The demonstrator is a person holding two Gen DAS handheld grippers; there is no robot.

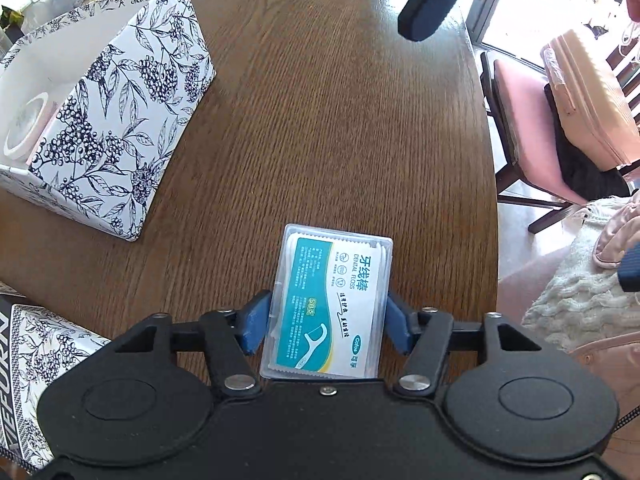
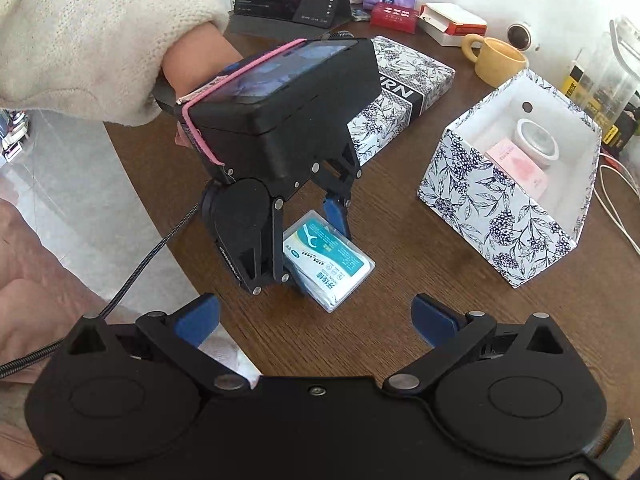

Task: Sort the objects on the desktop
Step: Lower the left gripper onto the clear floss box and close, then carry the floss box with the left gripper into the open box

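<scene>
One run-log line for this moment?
left gripper: shut on floss box | right gripper: open, holding nothing | floral box: open, tape roll inside

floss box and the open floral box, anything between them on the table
Nothing: in the left wrist view only bare wood table separates the floss box, held by the left gripper, from the floral box.

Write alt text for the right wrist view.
The left gripper, held by a hand in a cream sleeve, clamps a dental floss box on a wooden table. The right gripper is open in front; a floral box is open on the right.
</scene>
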